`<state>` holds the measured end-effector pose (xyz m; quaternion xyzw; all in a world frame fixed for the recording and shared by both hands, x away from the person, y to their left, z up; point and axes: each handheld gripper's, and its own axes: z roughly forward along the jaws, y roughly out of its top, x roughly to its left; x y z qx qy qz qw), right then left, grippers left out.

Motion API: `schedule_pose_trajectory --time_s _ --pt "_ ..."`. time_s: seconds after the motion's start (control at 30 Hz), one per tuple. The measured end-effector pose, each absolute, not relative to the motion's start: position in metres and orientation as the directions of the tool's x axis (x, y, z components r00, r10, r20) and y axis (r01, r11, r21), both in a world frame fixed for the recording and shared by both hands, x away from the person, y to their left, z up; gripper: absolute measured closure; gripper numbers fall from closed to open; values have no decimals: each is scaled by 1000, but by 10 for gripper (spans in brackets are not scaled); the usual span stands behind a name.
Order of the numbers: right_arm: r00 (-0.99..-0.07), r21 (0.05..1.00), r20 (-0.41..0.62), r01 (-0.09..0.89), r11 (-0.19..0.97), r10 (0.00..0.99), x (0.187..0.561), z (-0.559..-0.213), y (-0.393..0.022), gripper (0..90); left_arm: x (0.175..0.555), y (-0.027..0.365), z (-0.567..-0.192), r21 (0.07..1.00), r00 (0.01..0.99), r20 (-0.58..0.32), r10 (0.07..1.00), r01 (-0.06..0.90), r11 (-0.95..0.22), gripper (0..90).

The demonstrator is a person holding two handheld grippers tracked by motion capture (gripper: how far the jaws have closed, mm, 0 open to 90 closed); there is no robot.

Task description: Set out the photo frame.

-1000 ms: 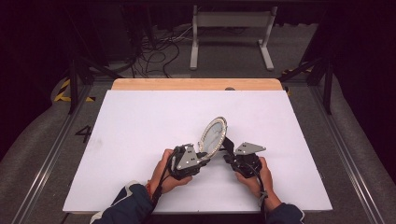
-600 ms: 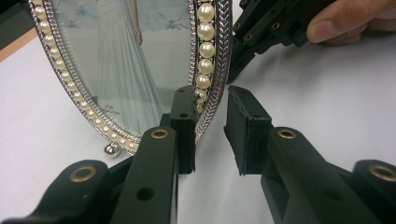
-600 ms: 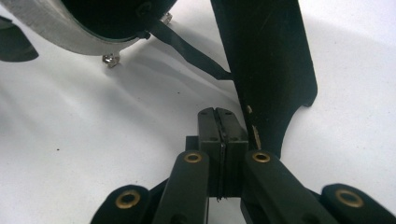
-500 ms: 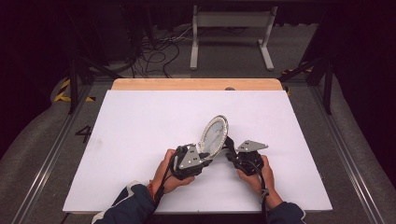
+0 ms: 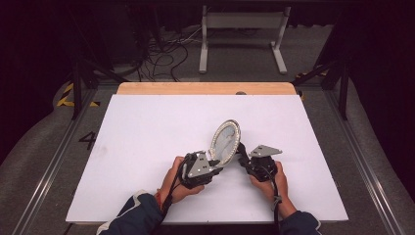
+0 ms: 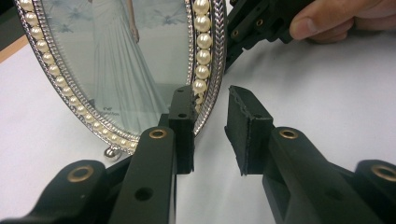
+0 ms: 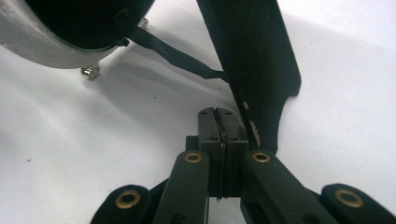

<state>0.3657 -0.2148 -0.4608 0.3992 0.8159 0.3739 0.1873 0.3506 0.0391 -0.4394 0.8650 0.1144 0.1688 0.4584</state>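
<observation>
I am standing an oval picture frame (image 5: 225, 141) upright near the middle of the desk (image 5: 147, 127), a little toward the near edge, and it could easily tip from here. It is leaning on its black back stand (image 7: 252, 56), and if I nudge that stand sideways or let it fold, the frame will probably fall flat on its glass. My right claw (image 7: 221, 122) is behind the frame with its jaws pressed fully together; the stand is lying just beside them, and I cannot tell whether they are pinching anything of it. My left claw (image 6: 211, 126) is at the frame's front, its jaws partly open and holding nothing. The left jaw is lying against the pearl-trimmed rim at the lower edge, while the right jaw is standing clear of it. If I close here, the pads may slip off the rounded pearls and skid the frame's small feet across the smooth white desk. A scrape against the glass is also likely.
</observation>
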Motion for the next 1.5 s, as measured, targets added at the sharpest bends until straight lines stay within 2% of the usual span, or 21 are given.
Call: schedule_pose_trajectory --time_s 0.27,0.53,0.7,0.73,0.77,0.83,1.13,1.5 --pt "-597 757 -10 520 397 802 368 -460 -220 891 356 50 -439 828 917 182 353 51 -559 690" --pt "-626 769 -23 488 414 780 359 -454 -217 852 358 68 -438 818 916 190 353 51 -573 573" --pt "-655 775 -23 465 427 755 351 -451 -210 733 359 84 -436 811 896 198 398 78 -579 474" --pt "-655 775 -23 465 427 755 351 -451 -210 733 359 84 -436 811 896 198 398 78 -579 451" --pt "-666 784 -16 454 423 746 349 -451 -209 673 360 92 -434 811 886 197 420 94 -578 415" --pt "-668 785 -11 455 420 744 348 -451 -209 613 360 99 -433 811 880 185 437 114 -574 377" --pt "-703 818 6 412 401 711 337 -445 -205 516 351 128 -437 799 857 168 487 171 -577 254" --pt "-722 837 18 390 385 691 334 -444 -190 390 332 165 -447 781 832 131 539 248 -573 175"
